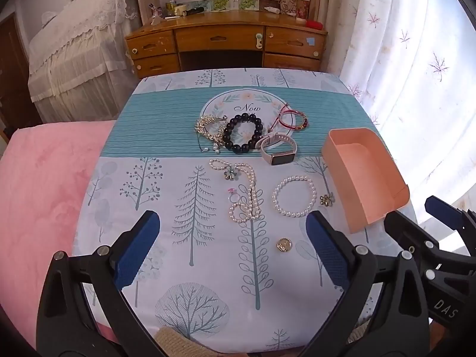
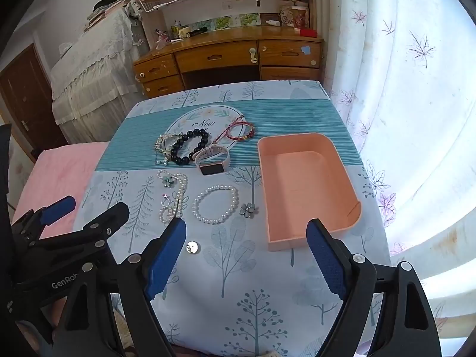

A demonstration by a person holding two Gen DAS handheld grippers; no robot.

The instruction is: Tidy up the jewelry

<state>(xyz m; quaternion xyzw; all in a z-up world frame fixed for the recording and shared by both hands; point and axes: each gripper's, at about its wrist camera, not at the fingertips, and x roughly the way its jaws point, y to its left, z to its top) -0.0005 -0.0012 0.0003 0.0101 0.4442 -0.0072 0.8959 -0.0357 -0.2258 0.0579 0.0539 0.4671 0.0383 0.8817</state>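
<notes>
Two grippers, left gripper (image 1: 232,250) and right gripper (image 2: 247,255), jaws wide open, holding nothing | gold coin (image 1: 284,244) between left jaws | pearl bracelet (image 1: 294,196) and pink tray (image 2: 309,190) ahead.

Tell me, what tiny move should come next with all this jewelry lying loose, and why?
Probably lower the right gripper toward the white pearl bracelet. Both grippers, the left gripper included, stand open and hold nothing, the pink rectangular tray is empty, and that bracelet lies alone, close to the tray's left wall, with clear cloth around it.
</notes>
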